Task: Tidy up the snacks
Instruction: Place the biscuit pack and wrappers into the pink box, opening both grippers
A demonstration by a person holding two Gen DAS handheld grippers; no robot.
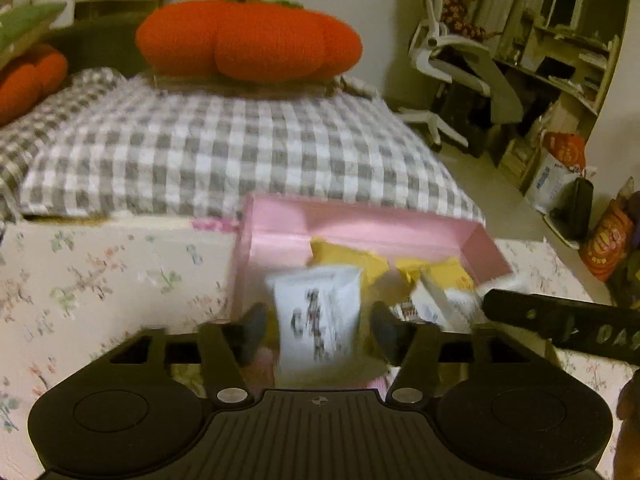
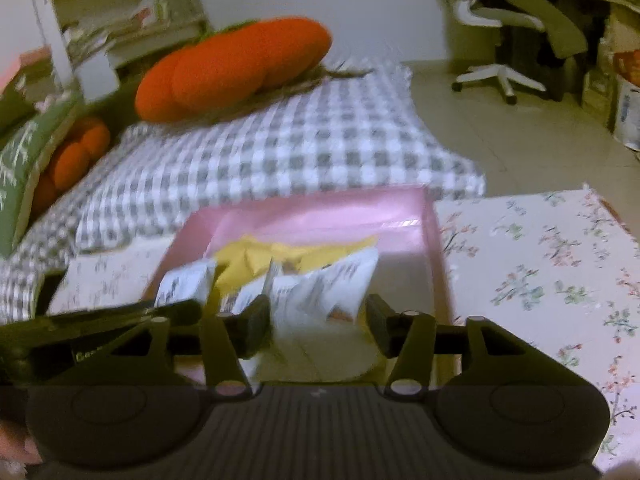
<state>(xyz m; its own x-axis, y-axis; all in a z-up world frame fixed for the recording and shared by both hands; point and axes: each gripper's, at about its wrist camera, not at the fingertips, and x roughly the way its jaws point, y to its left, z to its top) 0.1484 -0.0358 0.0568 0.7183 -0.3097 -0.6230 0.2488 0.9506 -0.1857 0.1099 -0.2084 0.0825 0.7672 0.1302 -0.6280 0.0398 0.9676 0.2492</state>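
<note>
Left hand-held gripper (image 1: 318, 330): positioned over the near end of the pink box (image 1: 280, 226). Its jaws stand moderately wide. A white snack packet (image 1: 318, 312) with dark print stands upright between the fingers (image 1: 254, 330), and a gap shows on each side of it — the pads do not press on it.

Right hand-held gripper (image 2: 318, 326): positioned over the same pink box (image 2: 434, 240), beside the left unit, whose black body enters the right-wrist view at lower left. Jaws likewise stand moderately wide. A crumpled white packet (image 2: 320, 292) lies between the fingers (image 2: 256, 322); the left pad sits just beside it, but whether it touches cannot be told because of blur.

Box contents: several white packets lie toward the near end, with yellow packets (image 1: 348, 258) behind them, toward the far wall.

Surroundings: the box rests on a bench covered with a floral cloth (image 2: 540, 272). Beyond the bench lies a grey-and-white checked cushion (image 1: 224, 148), and on its far end sits a large orange pumpkin-shaped pillow (image 1: 248, 38). A white office chair (image 1: 444, 64) stands on the floor to the right — well apart from the bench.
</note>
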